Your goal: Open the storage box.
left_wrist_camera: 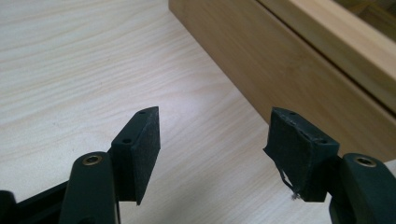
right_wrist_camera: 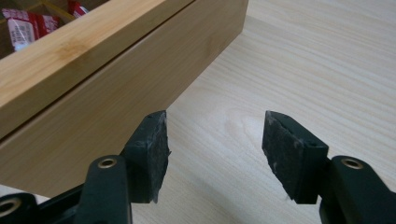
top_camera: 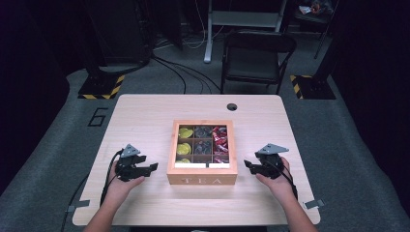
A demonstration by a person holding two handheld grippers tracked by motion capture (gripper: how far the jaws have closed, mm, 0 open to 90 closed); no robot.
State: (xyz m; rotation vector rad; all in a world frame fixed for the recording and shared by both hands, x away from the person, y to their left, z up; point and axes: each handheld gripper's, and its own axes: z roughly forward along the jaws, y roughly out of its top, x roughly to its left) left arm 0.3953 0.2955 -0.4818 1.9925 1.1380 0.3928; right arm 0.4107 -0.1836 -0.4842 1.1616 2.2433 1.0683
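So there's a wooden tea box [top_camera: 202,179] sitting roughly mid-table, with "TEA" on its front face and a see-through lid that looks shut. It's split into a grid of compartments: the left column has yellow packets [top_camera: 184,148], the middle column has dark packets [top_camera: 202,132], and the right column has red packets [top_camera: 220,140]. The front row has something white [top_camera: 201,165] across it, can't tell what exactly. In the right gripper view you can catch a red-and-white packet [right_wrist_camera: 24,28] through the lid.

The box sits between the two grippers, touching neither. The left gripper [top_camera: 153,166] is just beside the box's left side, jaws spread apart and holding nothing, tips pointing at the box. In the left gripper view the box wall [left_wrist_camera: 299,70] runs across the upper right, past the tips, with bare table [left_wrist_camera: 84,65] under the jaws. The right gripper [top_camera: 247,165] mirrors that on the box's right side, also released and empty, and in the right gripper view the box side [right_wrist_camera: 107,93] is close by the left jaw.

Both of the person's hands rest low on the light wood table [top_camera: 145,111], the left hand [top_camera: 121,181] and right hand [top_camera: 278,179] coming in from the near edge, forearms angled inward a bit. Each gripper has a grey three-cornered plate on top and a black cable trailing back.
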